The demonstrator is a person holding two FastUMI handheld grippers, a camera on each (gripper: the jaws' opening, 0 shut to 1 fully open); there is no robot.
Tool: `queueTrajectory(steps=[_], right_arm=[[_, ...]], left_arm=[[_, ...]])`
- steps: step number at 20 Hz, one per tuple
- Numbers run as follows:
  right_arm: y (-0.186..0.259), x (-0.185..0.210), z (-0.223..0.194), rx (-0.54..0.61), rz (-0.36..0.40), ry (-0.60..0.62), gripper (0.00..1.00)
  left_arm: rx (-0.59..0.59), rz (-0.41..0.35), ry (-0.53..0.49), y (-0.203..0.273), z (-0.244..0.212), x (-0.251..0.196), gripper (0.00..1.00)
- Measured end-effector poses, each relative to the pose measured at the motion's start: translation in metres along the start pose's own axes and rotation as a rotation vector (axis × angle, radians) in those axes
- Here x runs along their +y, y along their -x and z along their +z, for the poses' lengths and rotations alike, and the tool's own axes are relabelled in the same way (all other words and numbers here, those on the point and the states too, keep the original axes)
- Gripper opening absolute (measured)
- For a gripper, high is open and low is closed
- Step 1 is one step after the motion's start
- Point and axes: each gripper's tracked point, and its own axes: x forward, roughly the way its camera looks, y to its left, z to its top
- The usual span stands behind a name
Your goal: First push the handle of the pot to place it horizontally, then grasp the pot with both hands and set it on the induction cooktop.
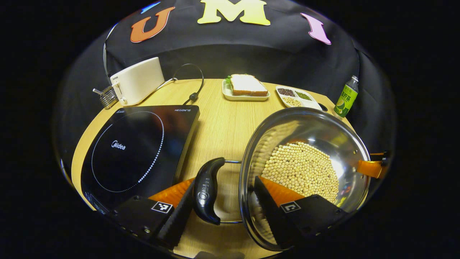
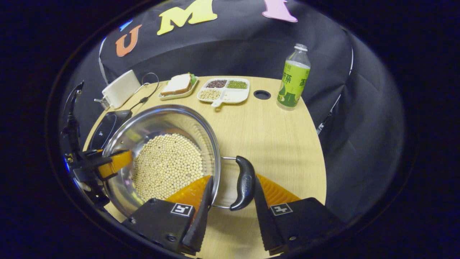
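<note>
In the left gripper view, the pot (image 1: 305, 172), full of pale beans (image 1: 302, 171), sits on the table (image 1: 222, 126) just beside the black cooktop (image 1: 138, 151). The left gripper (image 1: 219, 201) has its jaws wide apart around the pot's left handle (image 1: 207, 190). One jaw is just outside the black grip, maybe touching it, and the other reaches over the rim into the pot. They do not squeeze anything yet. The handle already lies flat, so I think the step now is to grab the pot on both sides. To do that well, both hands should close on the handles together and lift evenly, so the beans do not spill. In the right gripper view, the right gripper (image 2: 231, 201) has its jaws around the pot's other handle (image 2: 244, 182). One jaw is at the pot's rim and the other sits right by the black grip. I cannot tell if they press it. The pot rests on the table, and the cooktop (image 2: 106, 129) peeks out behind it, on the far side from this hand.
</note>
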Motion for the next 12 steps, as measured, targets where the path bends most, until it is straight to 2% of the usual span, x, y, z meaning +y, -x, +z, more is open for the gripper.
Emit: queueTrajectory(steps=[4, 5, 6, 7, 8, 9, 12], right_arm=[[-0.001, -0.001, 0.000, -0.003, -0.006, -0.017, 0.63], [-0.002, -0.001, -0.001, -0.002, -0.011, -0.020, 0.63], [0.001, -0.001, -0.001, 0.001, -0.015, -0.023, 0.62], [0.000, -0.001, -0.001, 0.000, -0.015, -0.027, 0.62], [0.000, -0.001, -0.001, 0.001, -0.017, -0.029, 0.63], [0.000, -0.001, -0.001, 0.001, -0.021, -0.036, 0.62], [0.001, -0.001, -0.003, 0.013, -0.029, -0.033, 0.59]], left_arm=[[-0.005, 0.001, -0.007, 0.000, 0.006, -0.004, 0.90], [-0.008, 0.001, -0.010, -0.005, 0.007, -0.004, 0.76], [-0.003, -0.003, -0.012, -0.001, 0.007, -0.004, 0.81], [0.001, -0.011, 0.001, -0.001, 0.007, -0.004, 0.81], [0.005, -0.019, 0.016, -0.001, 0.008, -0.005, 0.88], [0.012, -0.022, 0.017, -0.001, 0.008, -0.005, 0.76], [-0.002, -0.018, -0.010, 0.003, 0.013, -0.003, 0.73]])
